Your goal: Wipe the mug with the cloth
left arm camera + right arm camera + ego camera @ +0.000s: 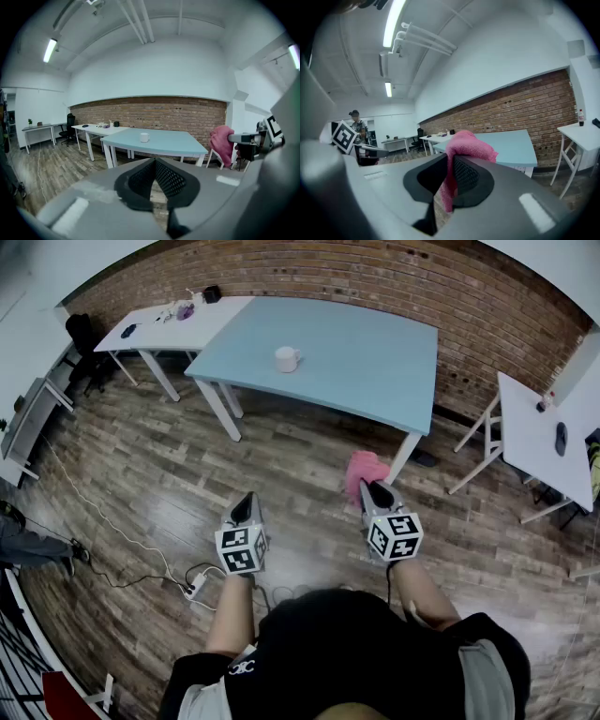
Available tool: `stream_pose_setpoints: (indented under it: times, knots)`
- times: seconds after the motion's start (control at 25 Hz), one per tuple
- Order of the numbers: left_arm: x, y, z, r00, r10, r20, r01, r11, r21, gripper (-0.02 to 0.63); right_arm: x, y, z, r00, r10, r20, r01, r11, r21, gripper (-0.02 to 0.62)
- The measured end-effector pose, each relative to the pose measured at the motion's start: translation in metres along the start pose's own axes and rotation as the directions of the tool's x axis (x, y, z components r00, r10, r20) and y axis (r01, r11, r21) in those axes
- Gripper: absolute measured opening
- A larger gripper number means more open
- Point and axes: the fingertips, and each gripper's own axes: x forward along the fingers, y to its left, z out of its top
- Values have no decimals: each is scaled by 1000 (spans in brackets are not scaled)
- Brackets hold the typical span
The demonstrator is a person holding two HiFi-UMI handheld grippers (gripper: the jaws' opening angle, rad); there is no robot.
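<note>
A white mug (pixel 286 358) stands on the light blue table (pixel 366 362), far ahead of both grippers; the left gripper view shows the mug (pixel 144 137) too. My right gripper (pixel 373 491) is shut on a pink cloth (pixel 364 469), which bunches above the jaws and hangs between them in the right gripper view, cloth (pixel 461 147). My left gripper (pixel 247 502) is held over the wooden floor, shut with nothing in it; its jaws meet in the left gripper view (pixel 154 161). The cloth (pixel 221 143) and right gripper also show at that view's right.
A white desk (pixel 169 320) with small items stands left of the blue table, a black chair (pixel 82 343) beside it. Another white table (pixel 548 432) is at the right. A brick wall (pixel 375 282) runs behind. Cables and a power strip (pixel 194 589) lie on the floor.
</note>
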Motion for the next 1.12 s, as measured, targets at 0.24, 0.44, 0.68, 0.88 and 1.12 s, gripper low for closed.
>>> stream_pose_setpoints:
  times: [0.24, 0.44, 0.68, 0.88, 1.12]
  knots:
    - [7, 6, -5, 1000, -7, -18, 7, 1000, -9, 6, 1, -15, -2, 996, -79, 31, 77, 995, 71, 43]
    - [13, 10, -4, 1000, -13, -16, 12, 1000, -19, 6, 10, -3, -6, 1000, -25, 6, 25, 999, 45, 43]
    - [18, 17, 1, 1000, -19, -6, 19, 999, -32, 6, 20, 14, -1, 1000, 19, -7, -19, 1000, -7, 43]
    - [19, 28, 0, 1000, -24, 0, 24, 999, -41, 6, 26, 17, -2, 1000, 7, -24, -8, 1000, -16, 43]
    - [23, 47, -8, 999, -41, -4, 41, 997, -59, 6, 38, 33, -2, 1000, -2, -25, 2, 1000, -30, 43]
